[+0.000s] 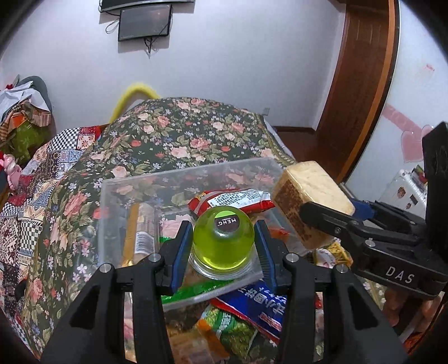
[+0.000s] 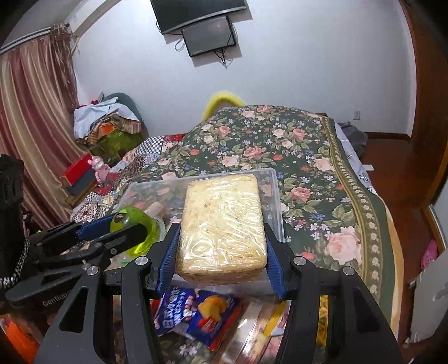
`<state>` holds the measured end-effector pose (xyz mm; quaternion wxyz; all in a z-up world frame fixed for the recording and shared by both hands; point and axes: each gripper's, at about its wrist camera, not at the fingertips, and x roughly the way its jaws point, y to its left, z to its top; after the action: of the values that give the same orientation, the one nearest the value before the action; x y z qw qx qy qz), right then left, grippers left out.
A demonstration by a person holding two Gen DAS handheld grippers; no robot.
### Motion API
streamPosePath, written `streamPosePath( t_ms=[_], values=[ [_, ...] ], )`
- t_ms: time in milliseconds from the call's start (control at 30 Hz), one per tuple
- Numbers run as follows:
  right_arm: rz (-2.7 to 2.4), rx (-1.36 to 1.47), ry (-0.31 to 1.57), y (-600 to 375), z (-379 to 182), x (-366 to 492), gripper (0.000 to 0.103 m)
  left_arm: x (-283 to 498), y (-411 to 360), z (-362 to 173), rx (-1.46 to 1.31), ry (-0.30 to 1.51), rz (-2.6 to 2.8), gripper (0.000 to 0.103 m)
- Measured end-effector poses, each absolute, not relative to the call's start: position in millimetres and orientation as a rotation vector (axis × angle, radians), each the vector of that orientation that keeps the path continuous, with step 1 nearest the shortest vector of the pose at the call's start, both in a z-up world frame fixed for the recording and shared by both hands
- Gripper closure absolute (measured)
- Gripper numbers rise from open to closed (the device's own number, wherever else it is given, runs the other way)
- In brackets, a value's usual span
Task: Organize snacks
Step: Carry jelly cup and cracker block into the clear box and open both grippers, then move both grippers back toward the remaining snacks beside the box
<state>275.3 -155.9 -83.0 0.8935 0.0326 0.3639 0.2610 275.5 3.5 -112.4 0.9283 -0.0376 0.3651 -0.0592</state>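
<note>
Over the flowered bed, my left tool (image 1: pixel 223 238) grips a green jelly cup (image 1: pixel 223 240) and my right tool (image 2: pixel 221 249) a wrapped noodle block (image 2: pixel 222 226), both needing lowering into the clear bin (image 1: pixel 179 179).

Hidden, cropped and unreadable parts

In the left wrist view the green jelly cup (image 1: pixel 222 243) hides the clear box (image 1: pixel 184 179) floor behind it, and the left hand-held gripper (image 1: pixel 223 246) frame covers the snack packets (image 1: pixel 246 308) at the bottom edge; their print is too blurred to read. The wrapped noodle block (image 2: pixel 222 226) in the right wrist view blocks most of the box interior, and its underside is out of sight. The wall screen (image 1: pixel 144 22) is cut off by the top edge. The pile of cloth (image 2: pixel 106 120) by the curtain is too small to sort out.
</note>
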Motion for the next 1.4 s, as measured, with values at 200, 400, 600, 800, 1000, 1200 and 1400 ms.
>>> streamPosePath(
  t_ms=[200, 400, 600, 800, 1000, 1200, 1400],
  values=[
    [0.538, 0.056, 0.797, -151.7, -96.0, 290.1, 0.051, 293.8, 1.5, -128.2, -0.102, 0.786, -0.108, 0.058],
    [0.536, 0.058, 0.847, -152.9, -109.8, 298.6, 0.051, 301.3, -1.1, -136.2, -0.086, 0.802, -0.098, 0.058],
    [0.53, 0.052, 0.865, -155.7, -110.7, 296.9, 0.05, 298.3, -4.2, -136.5, -0.077, 0.817, -0.09, 0.056],
    [0.53, 0.034, 0.841, -163.6, -99.5, 286.2, 0.045, 281.5, -0.9, -120.9, -0.068, 0.789, -0.104, 0.053],
    [0.533, 0.032, 0.816, -175.6, -84.9, 268.5, 0.045, 253.0, 10.0, -103.1, -0.051, 0.758, -0.099, 0.047],
    [0.511, 0.026, 0.8, -192.0, -73.7, 248.7, 0.044, 222.3, 27.3, -95.6, -0.043, 0.75, -0.079, 0.04],
    [0.478, 0.009, 0.81, -208.0, -75.6, 228.6, 0.04, 200.5, 45.9, -105.2, -0.051, 0.788, -0.051, 0.039]
  ],
)
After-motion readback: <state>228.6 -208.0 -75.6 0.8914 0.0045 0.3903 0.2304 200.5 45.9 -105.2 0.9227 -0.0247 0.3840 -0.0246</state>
